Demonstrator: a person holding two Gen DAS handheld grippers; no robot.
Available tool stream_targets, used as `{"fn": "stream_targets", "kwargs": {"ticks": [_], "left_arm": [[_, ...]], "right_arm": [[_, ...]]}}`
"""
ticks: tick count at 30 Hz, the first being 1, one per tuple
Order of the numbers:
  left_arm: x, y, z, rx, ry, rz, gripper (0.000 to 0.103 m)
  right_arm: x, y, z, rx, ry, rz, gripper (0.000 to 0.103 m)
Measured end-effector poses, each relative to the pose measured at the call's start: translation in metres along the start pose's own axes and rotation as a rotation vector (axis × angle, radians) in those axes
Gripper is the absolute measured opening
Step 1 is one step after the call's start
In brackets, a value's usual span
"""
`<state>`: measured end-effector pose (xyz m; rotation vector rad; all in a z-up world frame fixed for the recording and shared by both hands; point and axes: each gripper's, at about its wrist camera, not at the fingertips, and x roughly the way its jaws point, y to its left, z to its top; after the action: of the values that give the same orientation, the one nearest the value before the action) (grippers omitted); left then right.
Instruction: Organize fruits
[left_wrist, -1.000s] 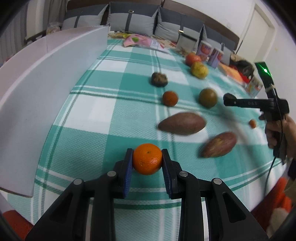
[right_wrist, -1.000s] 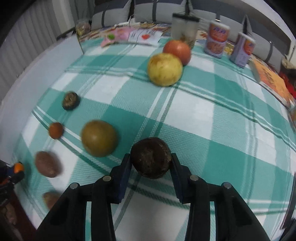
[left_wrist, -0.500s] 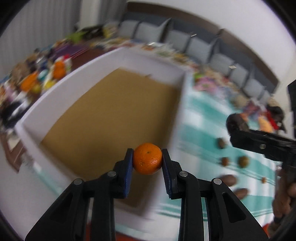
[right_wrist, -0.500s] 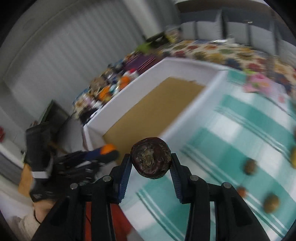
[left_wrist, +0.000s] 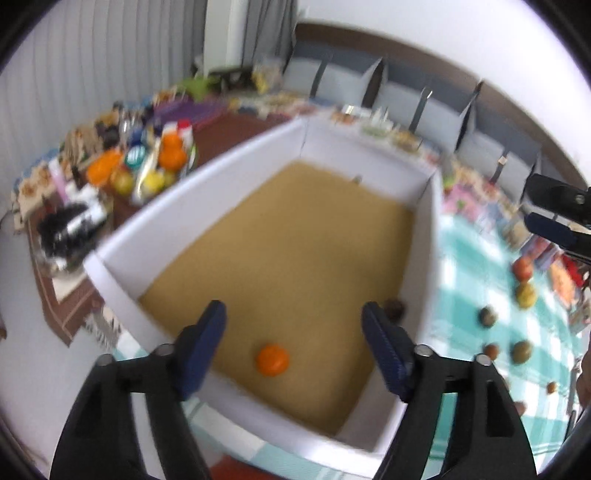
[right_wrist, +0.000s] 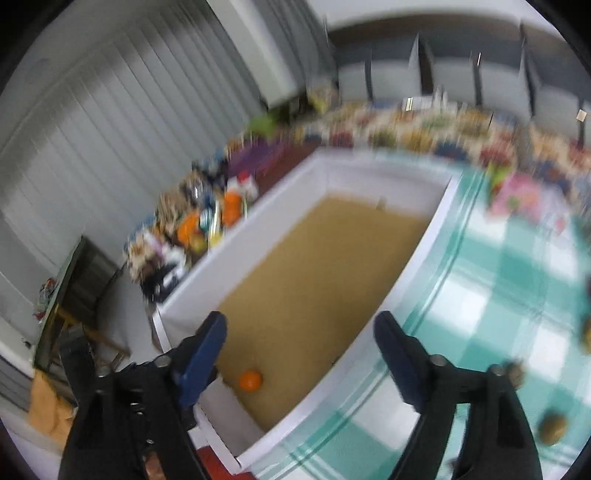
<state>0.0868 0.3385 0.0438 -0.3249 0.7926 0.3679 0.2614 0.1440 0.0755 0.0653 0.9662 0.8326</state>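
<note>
Released, orange (left_wrist: 272, 359) lies in box (left_wrist: 236, 166) below spread left hand-held gripper (left_wrist: 293, 345); right hand-held gripper (right_wrist: 299, 354) also gapes empty.

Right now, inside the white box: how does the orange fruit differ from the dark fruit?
The orange fruit is bright orange; the dark fruit is brownish-black. The orange fruit lies out on the brown floor toward the near wall, in the gap between the open left tongs; the dark fruit sits tucked against the right-hand wall of the white box, partly hidden by a finger. The orange fruit looks somewhat larger. Both are round and released.
</note>
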Motion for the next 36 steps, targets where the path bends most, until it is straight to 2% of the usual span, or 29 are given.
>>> {"fn": "stream_targets", "kwargs": {"ticks": [3,5,8,10,12,15,18,20,22,25,30,32,36], "left_arm": [[-0.029,-0.035,0.000,0.028,-0.076,-0.088,0.087],[-0.039,-0.063,-0.008,0.049,-0.083,-0.168,0.088],[-0.043,-0.112,-0.041,0.086,-0.056,-0.281,0.089],[-0.037,-0.147,-0.073,0.125,-0.017,-0.329,0.089],[-0.022,-0.184,-0.117,0.178,0.061,-0.350,0.089],[-0.002,-0.217,-0.174,0.262,0.127,-0.351,0.089],[0.004,-0.243,-0.214,0.362,0.142,-0.342,0.089],[0.003,-0.250,-0.227,0.412,0.131,-0.338,0.089],[-0.001,-0.256,-0.233,0.445,0.108,-0.333,0.089],[0.000,-0.257,-0.239,0.476,0.093,-0.318,0.089],[0.014,-0.253,-0.247,0.466,0.145,-0.299,0.089],[0.020,-0.250,-0.250,0.466,0.164,-0.287,0.089],[0.024,-0.251,-0.253,0.483,0.151,-0.272,0.091]], "right_arm": [[-0.061,-0.009,0.002,-0.059,-0.122,-0.059,0.099],[-0.098,-0.021,-0.009,-0.080,-0.173,-0.111,0.101],[-0.144,-0.052,-0.047,-0.082,-0.218,-0.216,0.102],[-0.167,-0.078,-0.084,-0.071,-0.231,-0.300,0.103],[-0.186,-0.111,-0.135,-0.025,-0.225,-0.390,0.103],[-0.200,-0.160,-0.214,0.061,-0.169,-0.519,0.103],[-0.207,-0.198,-0.289,0.173,-0.106,-0.617,0.103],[-0.219,-0.217,-0.331,0.270,-0.117,-0.643,0.103],[-0.224,-0.225,-0.358,0.332,-0.126,-0.658,0.103],[-0.220,-0.233,-0.367,0.323,-0.096,-0.672,0.103],[-0.210,-0.236,-0.376,0.286,-0.091,-0.705,0.103],[-0.202,-0.236,-0.381,0.273,-0.069,-0.714,0.103],[-0.188,-0.245,-0.388,0.281,-0.011,-0.721,0.103]]}}
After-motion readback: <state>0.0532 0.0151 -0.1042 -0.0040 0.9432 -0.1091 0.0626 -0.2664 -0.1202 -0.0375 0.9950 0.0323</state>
